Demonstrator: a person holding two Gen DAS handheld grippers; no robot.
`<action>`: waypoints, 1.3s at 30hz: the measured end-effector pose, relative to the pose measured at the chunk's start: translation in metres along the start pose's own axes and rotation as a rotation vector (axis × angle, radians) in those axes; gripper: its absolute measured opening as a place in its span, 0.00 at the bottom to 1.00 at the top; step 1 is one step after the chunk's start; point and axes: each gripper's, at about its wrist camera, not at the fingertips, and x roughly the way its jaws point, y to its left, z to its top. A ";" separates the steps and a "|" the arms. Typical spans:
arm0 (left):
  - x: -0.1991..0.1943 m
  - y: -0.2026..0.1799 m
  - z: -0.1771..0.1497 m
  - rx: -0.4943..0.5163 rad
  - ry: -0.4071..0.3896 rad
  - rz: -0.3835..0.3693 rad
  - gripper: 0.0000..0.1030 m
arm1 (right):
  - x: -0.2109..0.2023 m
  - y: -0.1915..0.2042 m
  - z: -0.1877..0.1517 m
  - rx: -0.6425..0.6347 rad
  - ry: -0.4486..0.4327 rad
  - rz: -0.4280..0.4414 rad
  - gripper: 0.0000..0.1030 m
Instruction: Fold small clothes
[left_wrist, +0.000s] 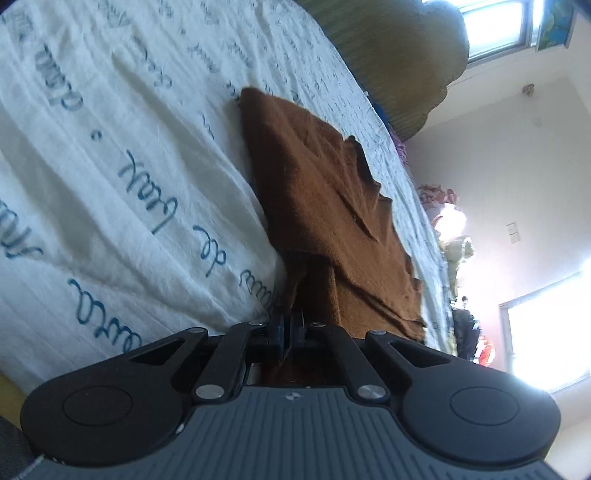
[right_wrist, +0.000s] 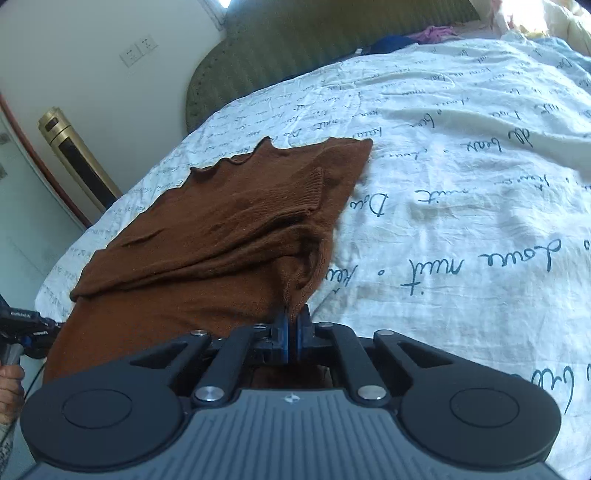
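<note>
Pinched between both sets of blue pads, the brown knitted garment (right_wrist: 221, 236) runs forward from the right gripper (right_wrist: 294, 334) and left gripper (left_wrist: 290, 328), each clamped on a near corner, over the script-printed white bedsheet (right_wrist: 461, 192); the frilled far hem lies ahead.

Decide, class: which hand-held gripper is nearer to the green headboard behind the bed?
Neither clearly. The left hand-held gripper and right hand-held gripper are both shut on the near edge of the brown garment, across the white sheet from the headboard.
</note>
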 end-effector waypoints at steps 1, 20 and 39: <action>-0.007 -0.002 0.000 0.010 -0.028 0.021 0.01 | -0.005 0.002 0.002 -0.005 -0.017 -0.001 0.03; -0.041 0.041 -0.035 -0.054 -0.010 -0.229 0.42 | -0.057 -0.018 -0.039 0.092 0.029 0.069 0.74; -0.072 0.057 -0.046 -0.063 -0.041 -0.291 0.00 | -0.077 0.006 -0.058 -0.030 0.008 0.080 0.07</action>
